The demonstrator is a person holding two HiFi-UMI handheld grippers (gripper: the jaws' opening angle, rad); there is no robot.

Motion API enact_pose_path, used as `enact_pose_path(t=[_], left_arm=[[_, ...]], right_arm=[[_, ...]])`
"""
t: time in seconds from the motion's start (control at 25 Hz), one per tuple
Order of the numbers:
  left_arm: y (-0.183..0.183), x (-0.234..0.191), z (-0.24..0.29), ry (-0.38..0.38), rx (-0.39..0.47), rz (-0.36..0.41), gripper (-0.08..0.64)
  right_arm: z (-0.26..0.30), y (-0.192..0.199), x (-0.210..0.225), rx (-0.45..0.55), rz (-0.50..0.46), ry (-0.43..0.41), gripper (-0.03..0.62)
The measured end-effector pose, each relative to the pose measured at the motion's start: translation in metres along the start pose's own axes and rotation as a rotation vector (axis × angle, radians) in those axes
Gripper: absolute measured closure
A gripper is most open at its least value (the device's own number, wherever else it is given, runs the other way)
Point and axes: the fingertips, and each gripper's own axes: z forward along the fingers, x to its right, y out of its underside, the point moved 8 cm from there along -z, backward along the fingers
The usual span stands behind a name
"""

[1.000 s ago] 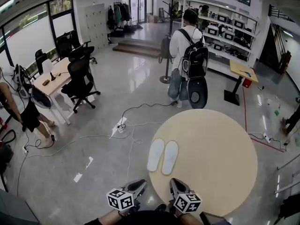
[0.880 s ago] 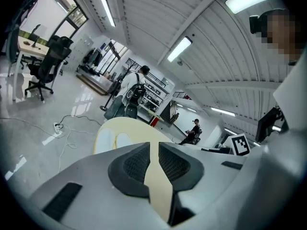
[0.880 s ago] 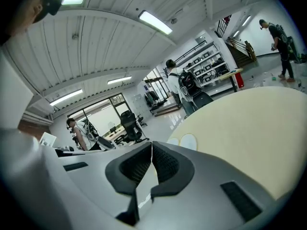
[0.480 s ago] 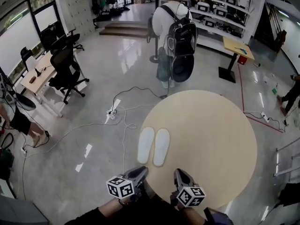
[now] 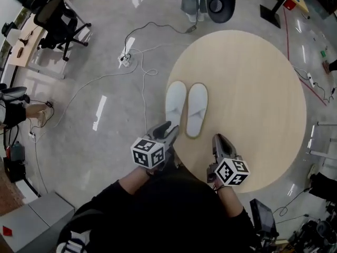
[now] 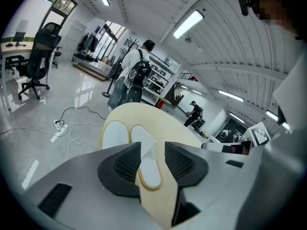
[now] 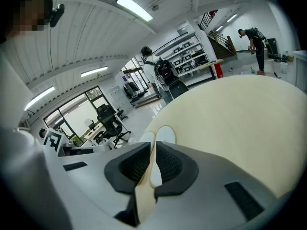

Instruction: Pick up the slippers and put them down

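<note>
1. Plainly, in the head view the two white slippers point(image 5: 187, 108) lie side by side near the left edge of the round, pale wood-look table point(image 5: 258, 88). Their long axes run up the frame, with the heels toward the bottom. The left tongs point(image 5: 169, 128) sit just below the left slipper's heel. They are nearer than the right tongs point(image 5: 219, 140), which hover to the lower right of the pair.
2. In the left gripper view the tongs are opening, with the ribbed dark pads apart and nothing pinched. The slippers show through the gap just ahead, flat and soft-looking, with tan rims.
3. In the right gripper view the pads are pressed almost together and hold nothing. The slippers lie ahead, near the frame's centre.
</note>
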Motion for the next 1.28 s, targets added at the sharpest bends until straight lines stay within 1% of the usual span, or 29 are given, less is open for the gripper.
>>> enact_pose_path(t=[0.04, 0.08, 0.12, 0.2, 0.36, 0.4, 0.48, 0.68, 0.84, 1.0, 1.12, 1.16, 1.2, 1.24, 1.28], left_arm=[[-0.002, -0.008, 0.007, -0.002, -0.018, -0.003, 0.406], [-0.003, -0.016, 0.013, -0.004, -0.037, -0.006, 0.395], [-0.005, -0.024, 0.019, -0.008, -0.055, -0.01, 0.388], [-0.006, -0.04, 0.033, -0.012, -0.092, -0.03, 0.383], [-0.005, -0.074, 0.067, -0.017, -0.159, -0.117, 0.383], [-0.006, -0.08, 0.075, -0.017, -0.172, -0.125, 0.383], [-0.009, -0.091, 0.092, -0.011, -0.199, -0.113, 0.383], [-0.004, -0.104, 0.126, -0.004, -0.29, -0.049, 0.383], [-0.002, -0.108, 0.136, 0.006, -0.332, -0.052, 0.385], [-0.009, -0.112, 0.141, 0.012, -0.356, -0.07, 0.387], [-0.009, -0.115, 0.14, 0.012, -0.373, -0.076, 0.409], [-0.008, -0.116, 0.14, 0.014, -0.376, -0.078, 0.43], [-0.006, -0.116, 0.14, 0.017, -0.377, -0.081, 0.468], [-0.005, -0.118, 0.141, 0.018, -0.378, -0.088, 0.496], [-0.004, -0.119, 0.141, 0.015, -0.38, -0.099, 0.507]], right_arm=[[0.01, 0.0, 0.001, -0.012, 0.002, 0.009, 0.563], [0.019, 0.0, 0.001, -0.024, 0.005, 0.014, 0.537], [0.029, -0.001, 0.0, -0.037, 0.007, 0.017, 0.496], [0.052, -0.003, 0.002, -0.057, 0.002, 0.024, 0.464], [0.104, -0.001, 0.013, -0.102, -0.019, 0.058, 0.449], [0.117, 0.0, 0.015, -0.119, -0.02, 0.066, 0.448], [0.141, 0.003, 0.022, -0.15, -0.018, 0.075, 0.447], [0.174, 0.012, 0.039, -0.205, 0.024, 0.072, 0.448], [0.193, 0.02, 0.043, -0.245, 0.044, 0.058, 0.448], [0.209, 0.013, 0.039, -0.267, 0.051, 0.053, 0.448], [0.214, 0.013, 0.035, -0.287, 0.057, 0.052, 0.451], [0.214, 0.014, 0.035, -0.291, 0.055, 0.056, 0.477], [0.214, 0.015, 0.035, -0.296, 0.051, 0.061, 0.533], [0.214, 0.015, 0.035, -0.302, 0.049, 0.062, 0.552], [0.215, 0.016, 0.035, -0.309, 0.051, 0.058, 0.555]])
